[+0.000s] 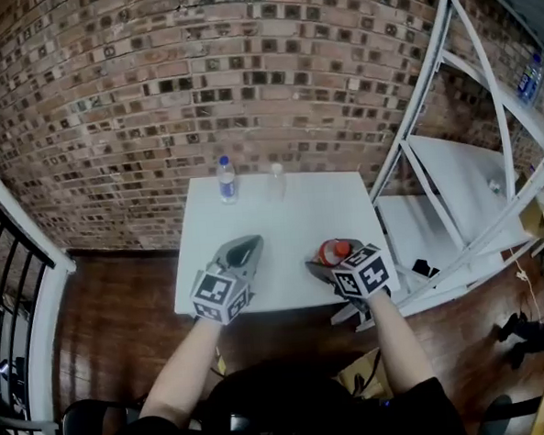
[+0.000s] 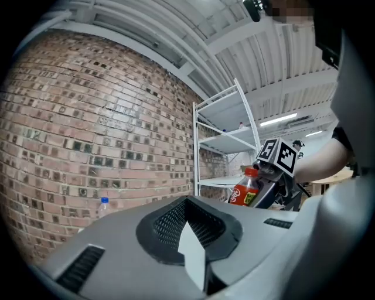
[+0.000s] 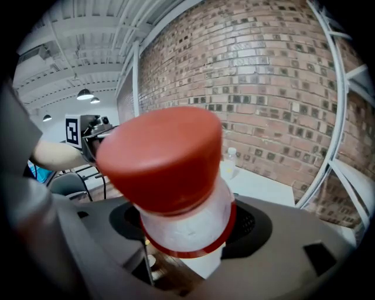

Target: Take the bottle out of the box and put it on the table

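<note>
My right tongs (image 1: 331, 264) are clamped on the bottle (image 1: 335, 251), jaws standing wide on either side of it below its red cap. In the right gripper view the cap fills the middle, and wooden floor (image 1: 112, 314) and a bit of white bench (image 1: 283, 248) show beneath it. The left gripper view shows a red label on the bottle, which leans a little. It sits over the near right part of the bench, close to the front edge; I cannot tell whether its base touches the top.

My left tongs (image 1: 241, 252) are together with nothing in them, over the near left part of the bench and pointing away from me. The two pairs of tongs are side by side, well apart.

At the far edge of the bench, by the brick wall (image 1: 199, 78), a blue-capped bottle (image 1: 226, 180) stands upright, with a clear bottle (image 1: 276, 181) near it on its right. A white shelf (image 1: 453, 173) stands just beside the bench on the right.
</note>
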Motion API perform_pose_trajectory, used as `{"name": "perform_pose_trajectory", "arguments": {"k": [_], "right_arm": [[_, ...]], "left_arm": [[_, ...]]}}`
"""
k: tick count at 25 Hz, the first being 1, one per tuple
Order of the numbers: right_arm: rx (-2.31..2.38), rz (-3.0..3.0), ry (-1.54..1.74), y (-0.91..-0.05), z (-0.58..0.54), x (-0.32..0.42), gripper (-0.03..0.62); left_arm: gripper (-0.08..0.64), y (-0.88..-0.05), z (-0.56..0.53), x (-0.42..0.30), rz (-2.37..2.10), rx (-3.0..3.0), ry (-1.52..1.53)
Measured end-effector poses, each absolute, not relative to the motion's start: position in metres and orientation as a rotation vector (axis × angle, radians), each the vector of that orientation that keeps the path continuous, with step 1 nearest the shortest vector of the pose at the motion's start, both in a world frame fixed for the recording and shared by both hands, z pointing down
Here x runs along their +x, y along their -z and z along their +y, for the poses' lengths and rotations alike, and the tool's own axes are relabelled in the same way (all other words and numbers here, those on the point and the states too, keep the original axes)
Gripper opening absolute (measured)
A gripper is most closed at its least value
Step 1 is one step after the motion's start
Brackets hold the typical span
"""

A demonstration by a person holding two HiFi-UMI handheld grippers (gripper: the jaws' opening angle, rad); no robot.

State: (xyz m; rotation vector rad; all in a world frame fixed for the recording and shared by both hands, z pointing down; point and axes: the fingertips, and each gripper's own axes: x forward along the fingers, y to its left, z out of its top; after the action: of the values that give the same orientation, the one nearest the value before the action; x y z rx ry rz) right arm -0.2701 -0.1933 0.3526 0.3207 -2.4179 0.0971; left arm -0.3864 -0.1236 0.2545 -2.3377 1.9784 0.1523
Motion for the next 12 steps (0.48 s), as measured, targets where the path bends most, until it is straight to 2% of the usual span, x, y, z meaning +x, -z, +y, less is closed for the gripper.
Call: {"name": "perform_pose_trajectory", "arguments": {"k": [6, 12], "right_arm": [[0.316, -2.371, -0.139, -0.391, -0.228, -0.3, 0.342], [0.304, -2.326, -0.146, -0.42, -0.317, -0.326, 0.342]], "left_arm": [[0.002, -0.287, -0.158, -0.416, 1.975, -2.367, -0.118], [0.002, -0.302, -0.229, -0.438, 1.998, -2.361, -0.116]]}}
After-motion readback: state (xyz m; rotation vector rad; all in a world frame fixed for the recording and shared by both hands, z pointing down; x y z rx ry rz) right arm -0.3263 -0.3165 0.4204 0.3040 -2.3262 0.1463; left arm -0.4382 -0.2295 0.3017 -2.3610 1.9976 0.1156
